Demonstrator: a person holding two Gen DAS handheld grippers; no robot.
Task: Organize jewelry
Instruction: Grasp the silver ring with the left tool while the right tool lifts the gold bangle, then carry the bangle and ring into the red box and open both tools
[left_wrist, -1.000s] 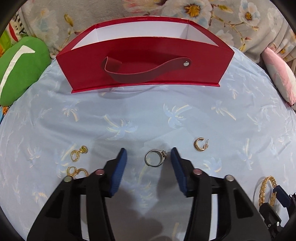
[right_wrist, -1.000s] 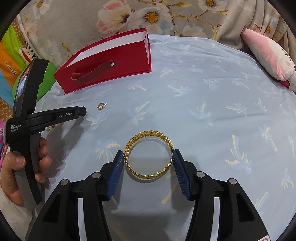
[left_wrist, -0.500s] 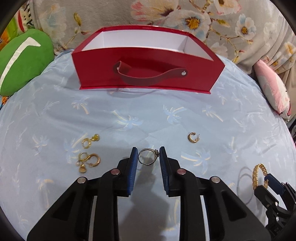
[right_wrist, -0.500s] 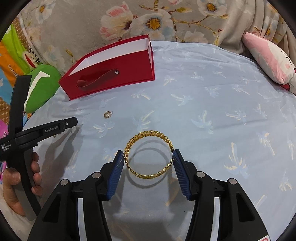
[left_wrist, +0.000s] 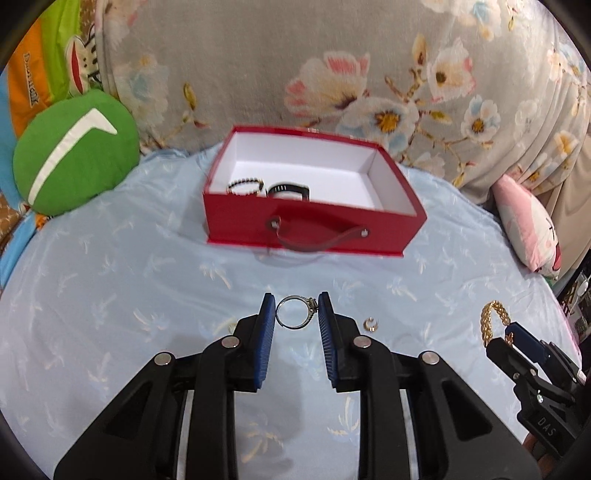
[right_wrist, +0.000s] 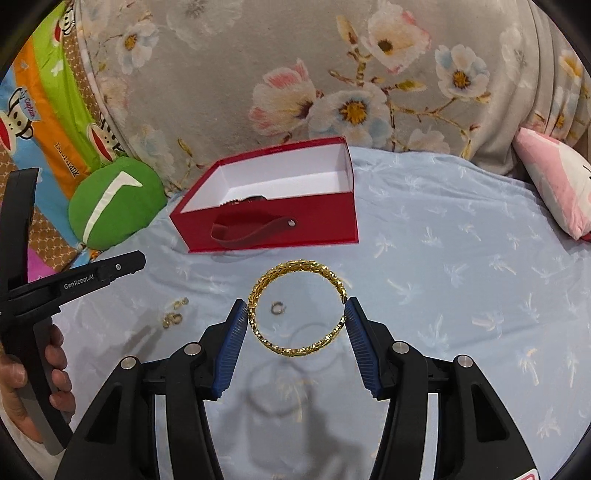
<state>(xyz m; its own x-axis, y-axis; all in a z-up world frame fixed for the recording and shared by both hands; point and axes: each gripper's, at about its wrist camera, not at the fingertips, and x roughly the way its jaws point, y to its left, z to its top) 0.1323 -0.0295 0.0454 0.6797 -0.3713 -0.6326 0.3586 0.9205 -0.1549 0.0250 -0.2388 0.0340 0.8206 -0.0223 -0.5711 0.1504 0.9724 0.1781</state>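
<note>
Blue pads (left_wrist: 267, 325) pinch ring (left_wrist: 296, 312); bangle (right_wrist: 297, 307) seemingly gripped.

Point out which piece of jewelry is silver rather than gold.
The ring pinched in the left gripper. It is silver with a small stone setting; the bangle and loose earrings are gold.

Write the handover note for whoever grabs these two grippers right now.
Left gripper: shut on the silver ring, lifted off the blue cloth.
Right gripper: shut on the gold bracelet, also held above the cloth.
Red box: open at the back of the cloth, with a beaded bracelet and a black band already inside.
Done: those two pieces boxed; ring and bracelet picked up.
Left: carry both to the box and release them, then collect the gold hoop earring and the small gold earrings lying on the cloth.
</note>
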